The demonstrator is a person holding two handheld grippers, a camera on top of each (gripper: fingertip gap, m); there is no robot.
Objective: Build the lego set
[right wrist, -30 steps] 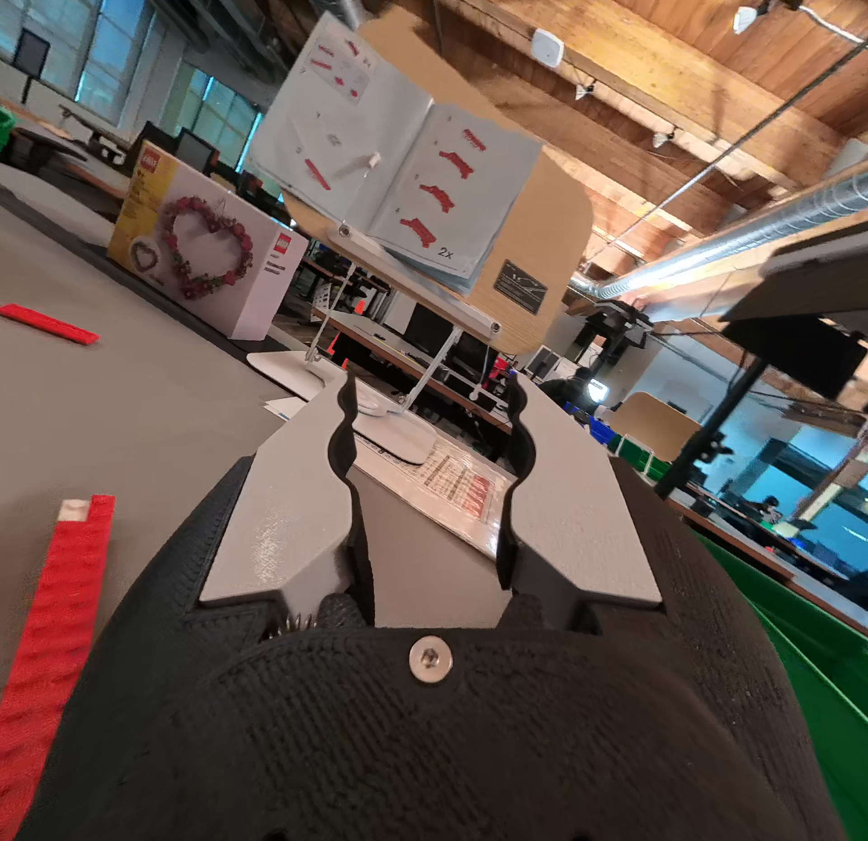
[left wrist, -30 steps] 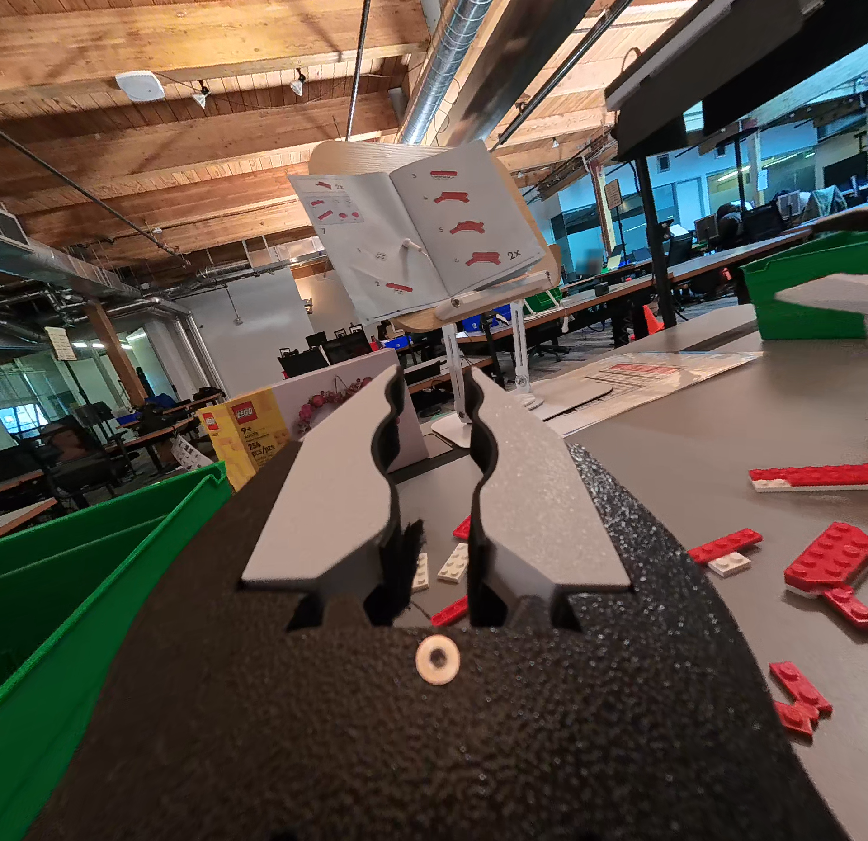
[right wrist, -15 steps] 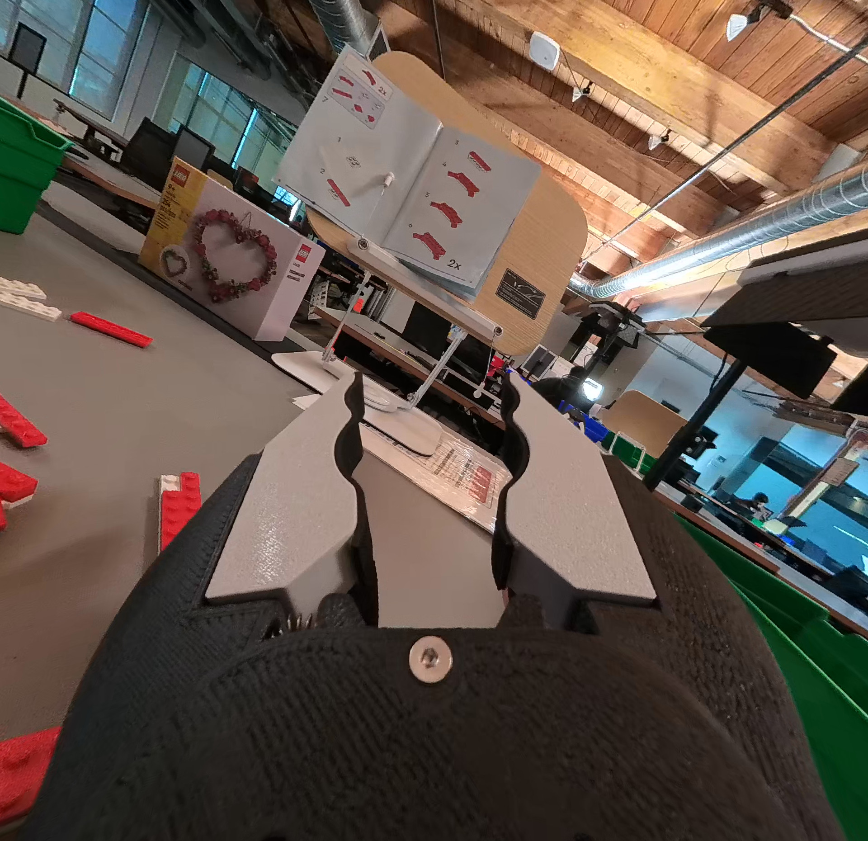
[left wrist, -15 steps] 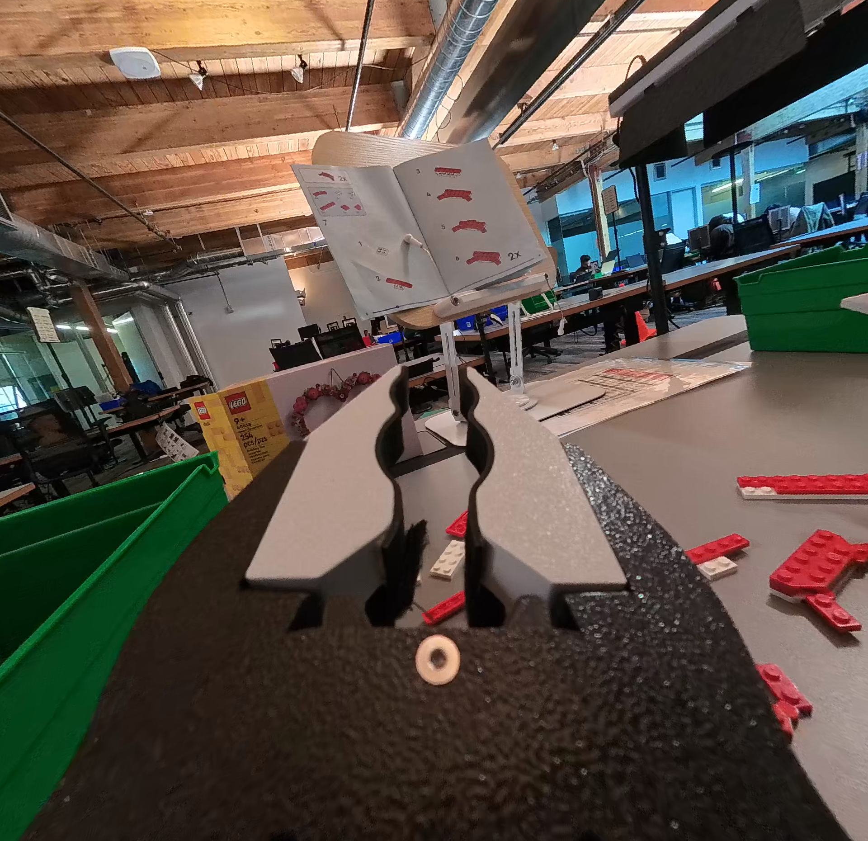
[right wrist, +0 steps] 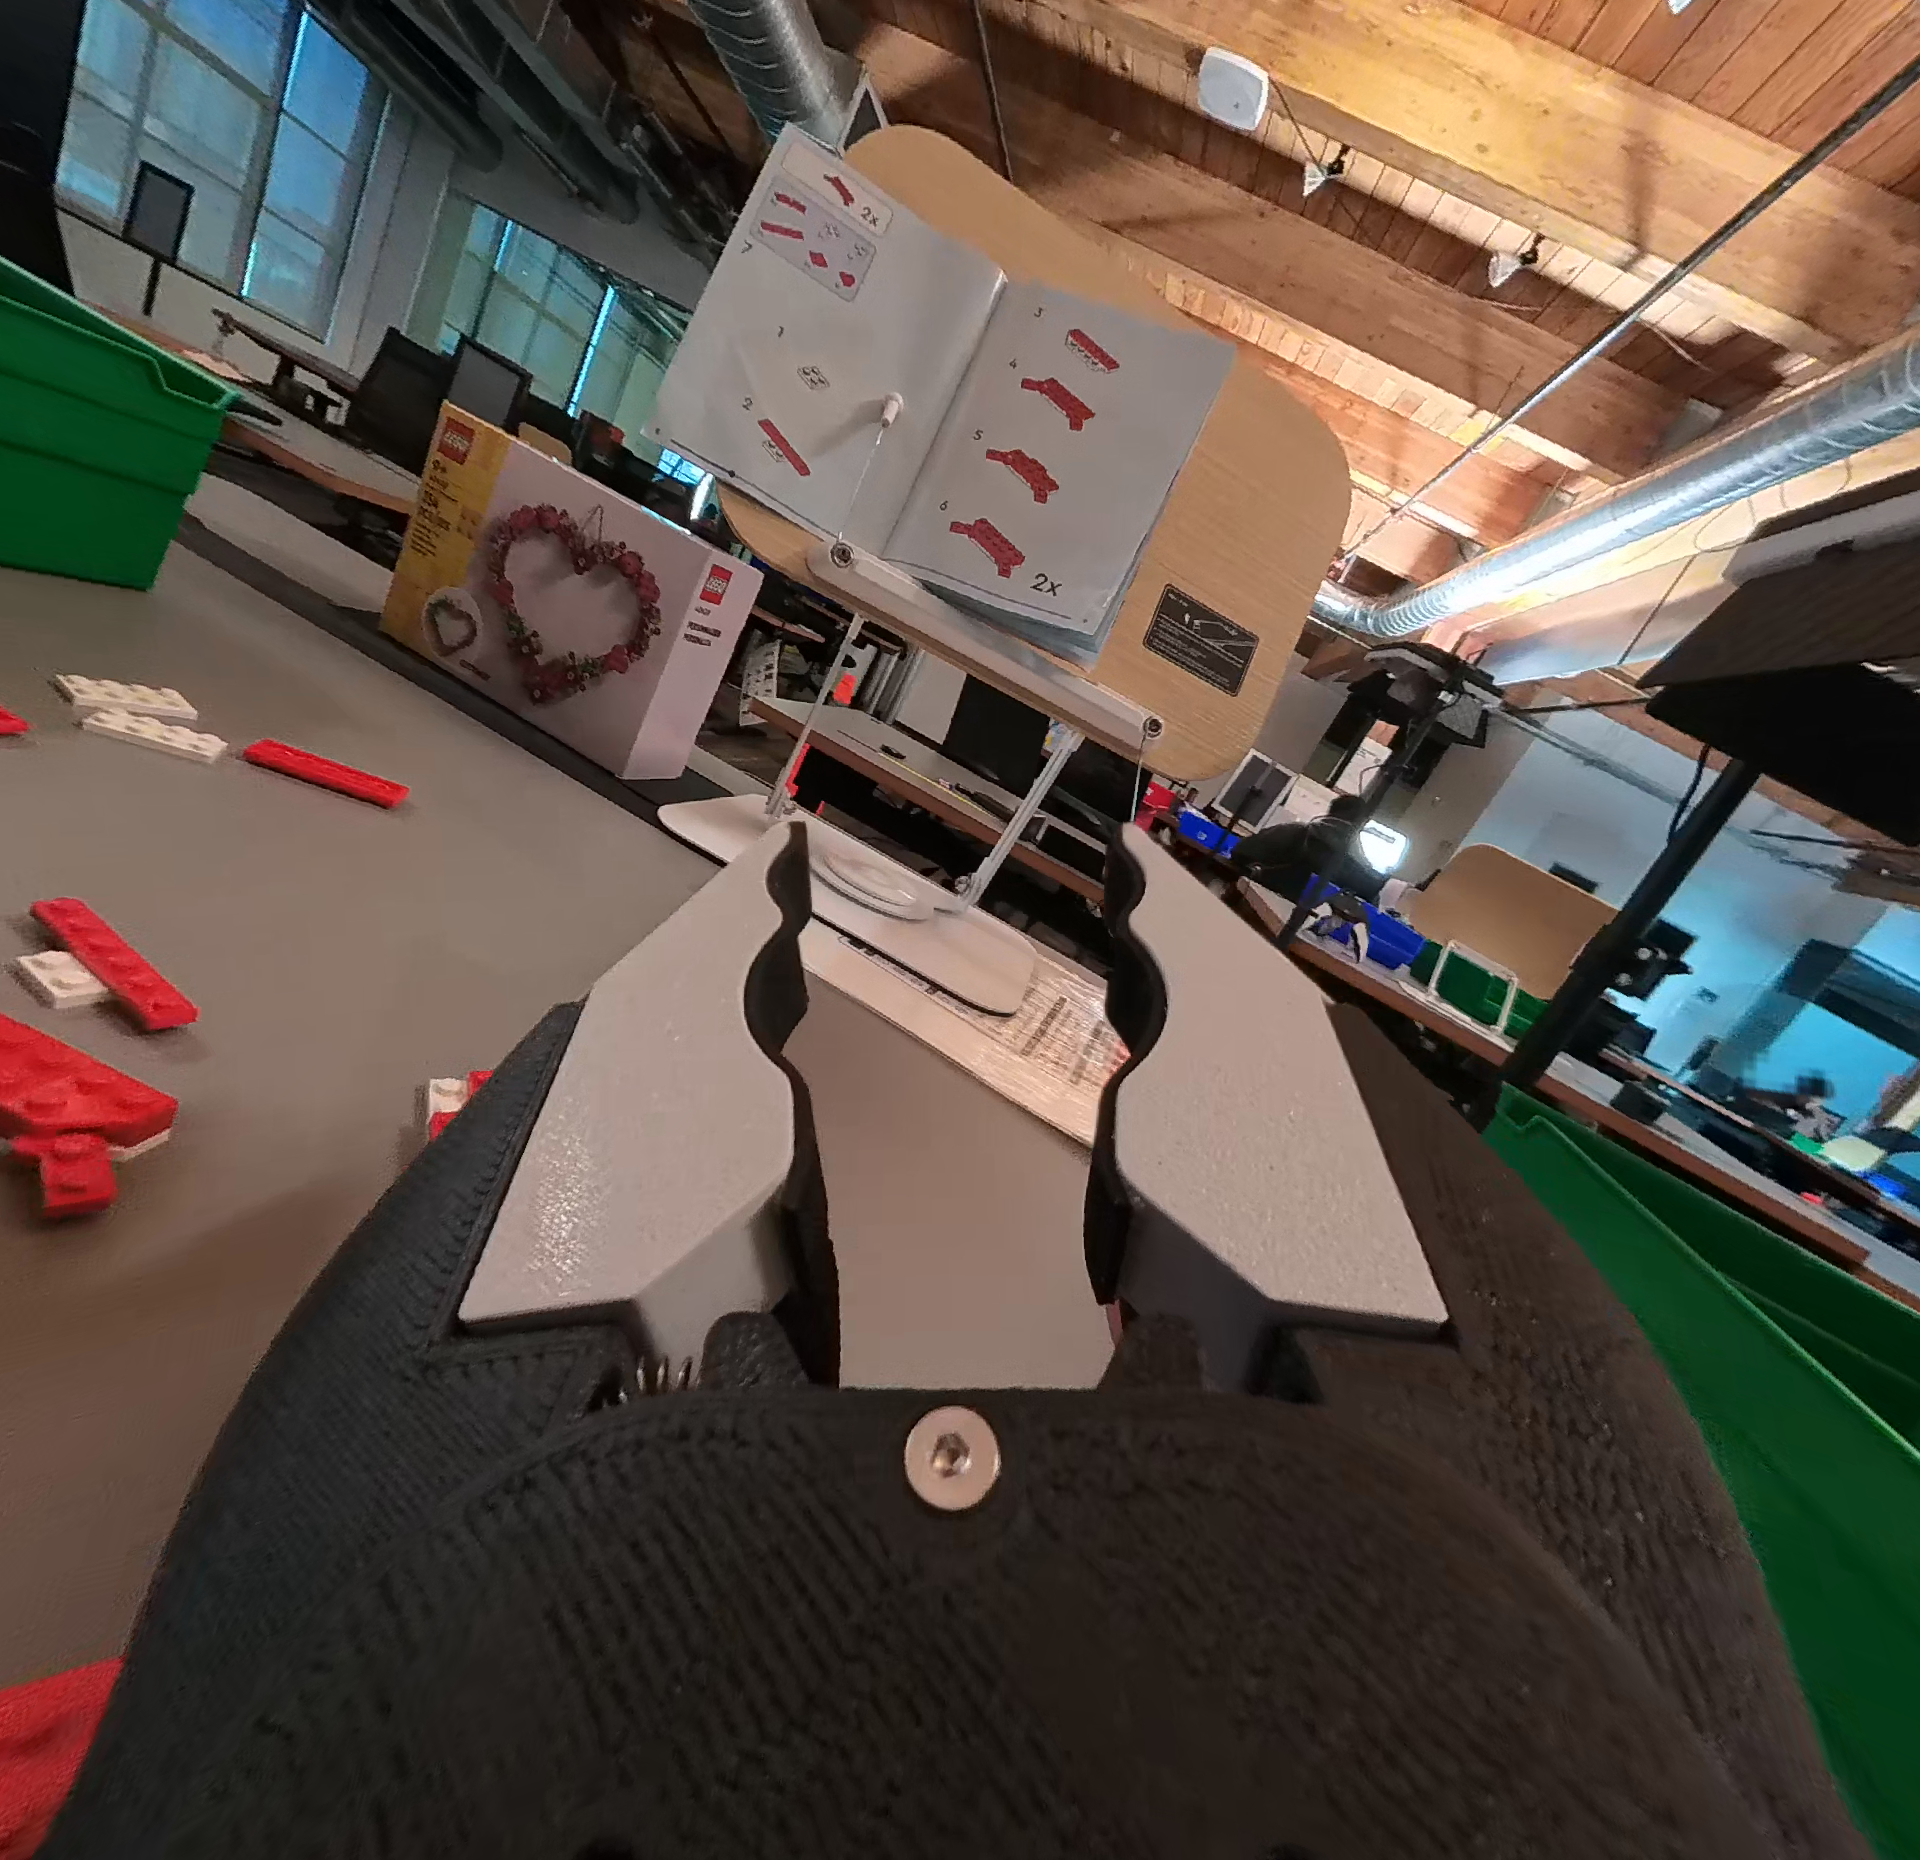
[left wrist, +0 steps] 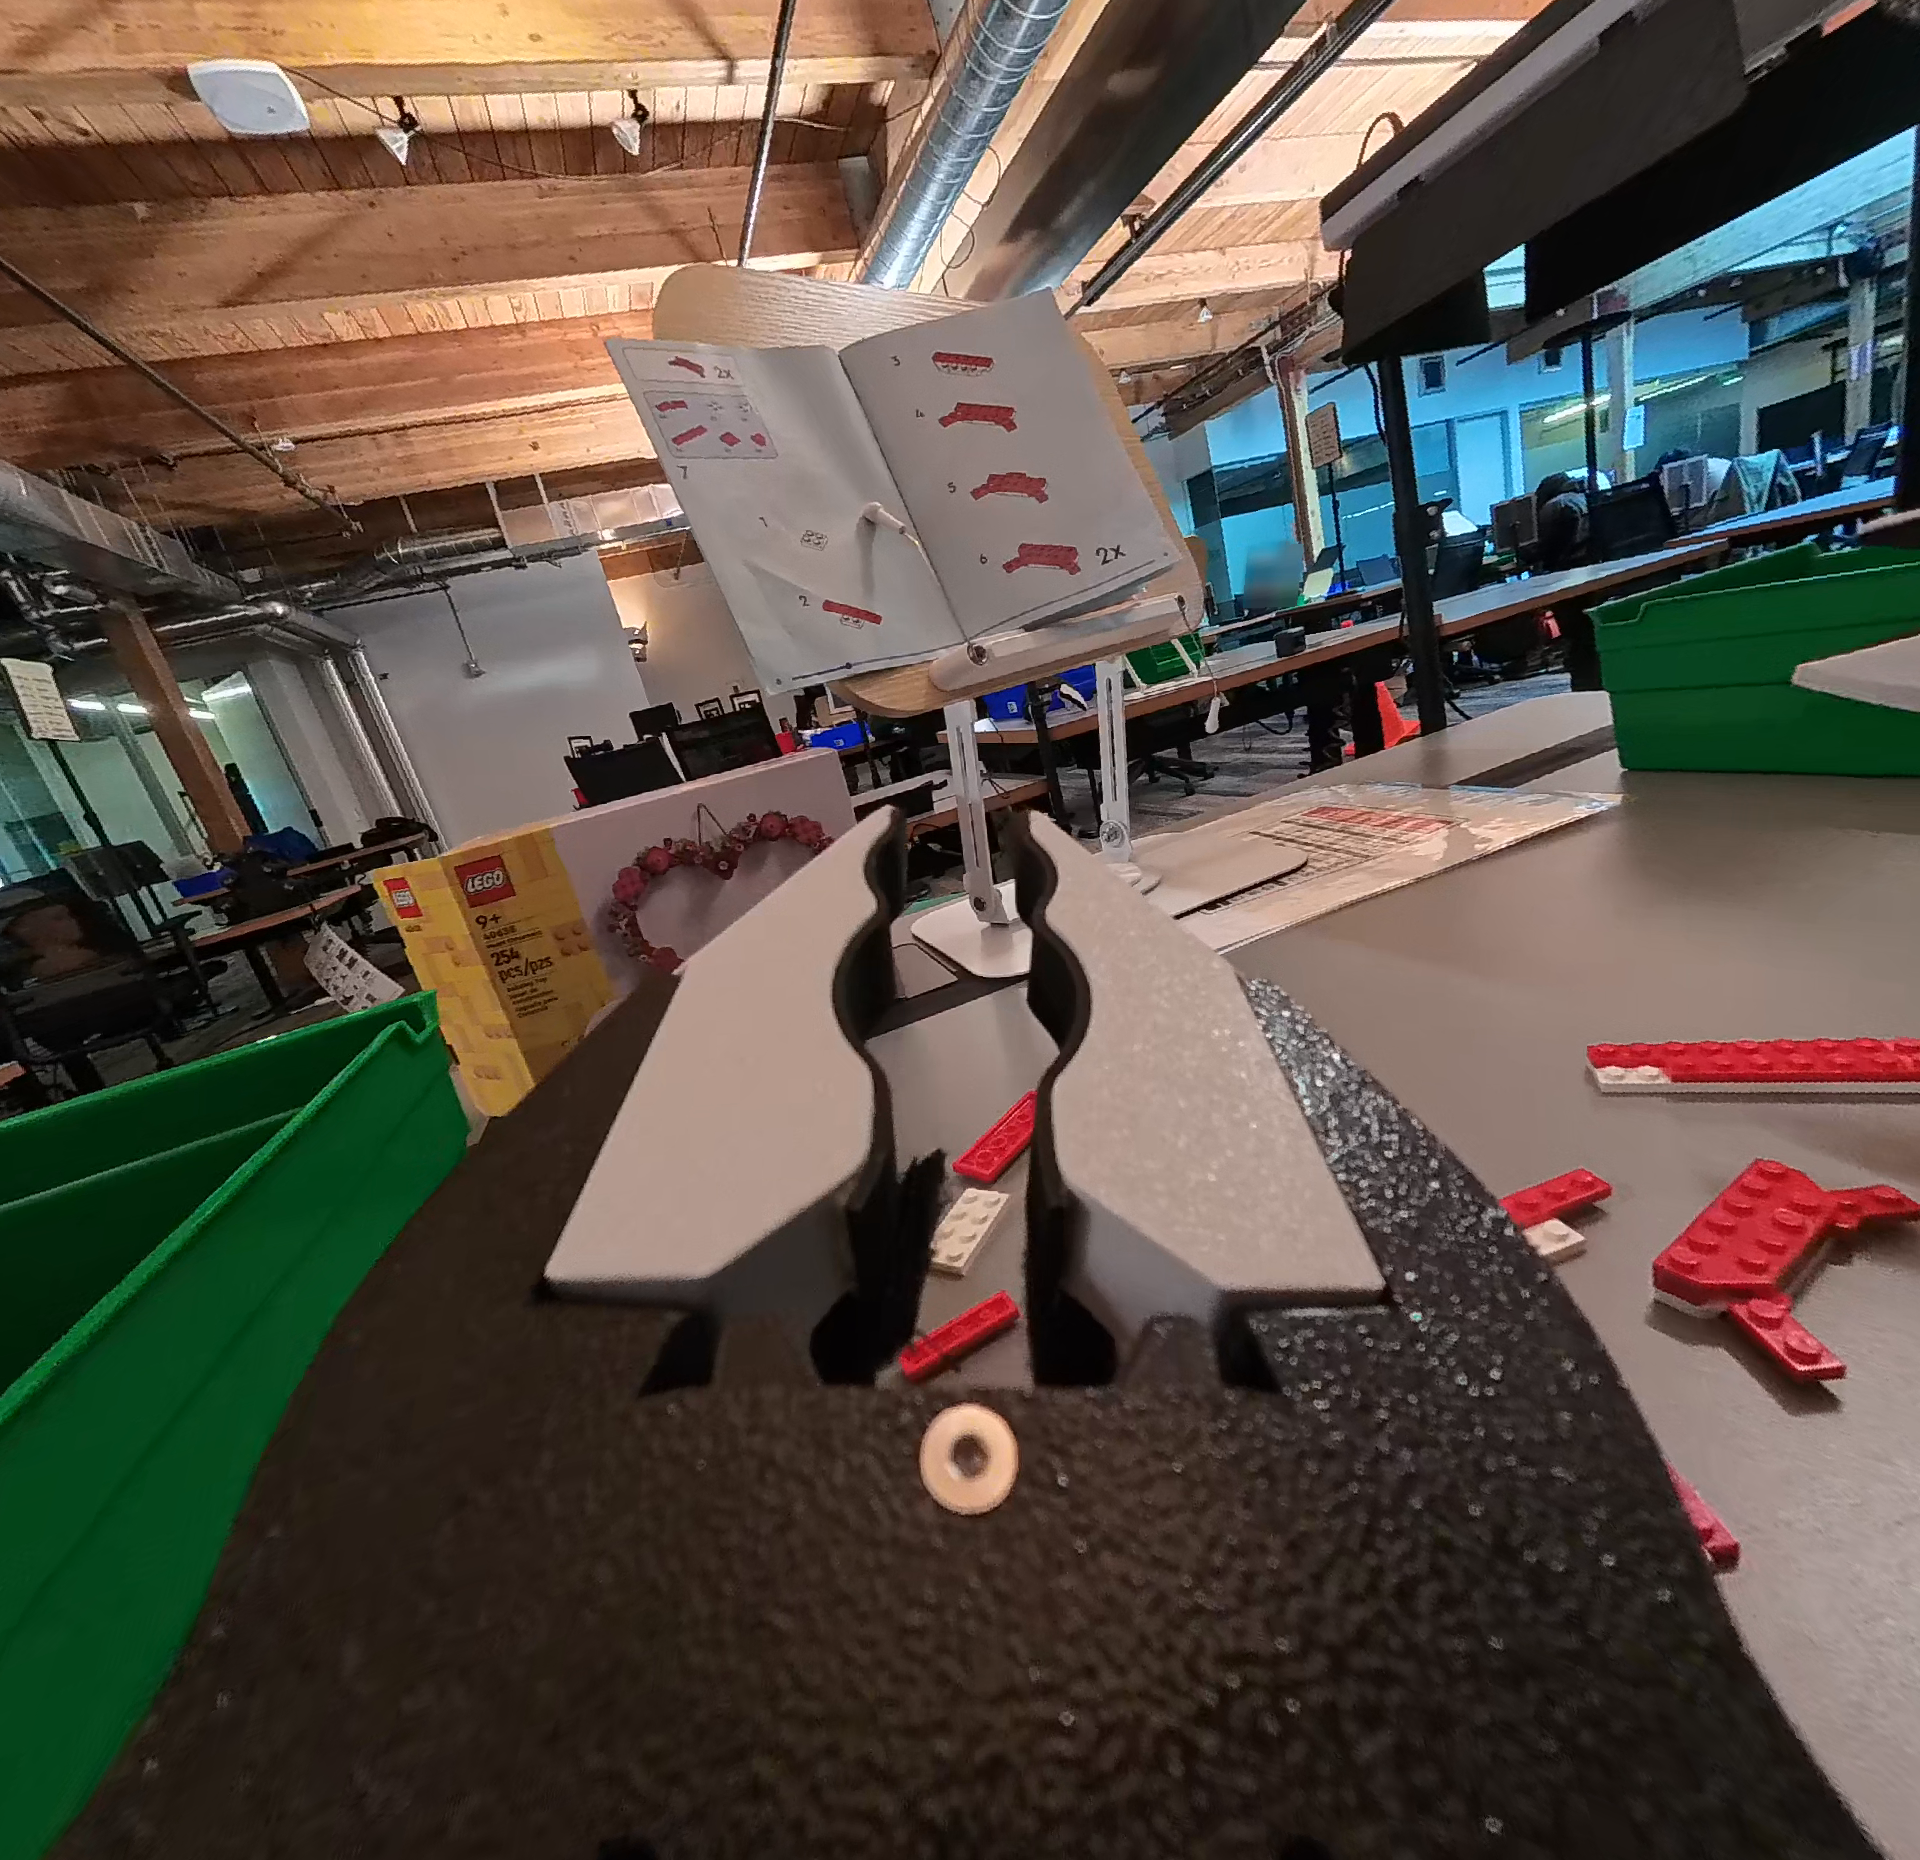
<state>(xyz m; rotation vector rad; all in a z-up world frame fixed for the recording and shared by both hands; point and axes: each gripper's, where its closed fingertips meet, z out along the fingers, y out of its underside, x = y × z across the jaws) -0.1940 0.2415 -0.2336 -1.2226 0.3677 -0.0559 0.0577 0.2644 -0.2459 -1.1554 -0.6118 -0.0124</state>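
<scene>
The right tool [right wrist: 951,880] now points further toward the counter's [right wrist: 436,937] left side than a second ago, so more of the loose pieces show: two white plates [right wrist: 140,714], a red strip [right wrist: 324,771] and a red wedge assembly [right wrist: 73,1109], where earlier only one long red plate lay beside it. Its jaws stand a little wider. The left tool [left wrist: 956,854] has tipped slightly, its gap opening a touch; the other tool's grey finger [left wrist: 1860,672] shows less at the right edge.

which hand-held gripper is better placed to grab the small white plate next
Probably left. The left hand-held gripper is open, with the small white plate lying on the table between its fingers. The right hand-held gripper, also open, faces bare table.
</scene>
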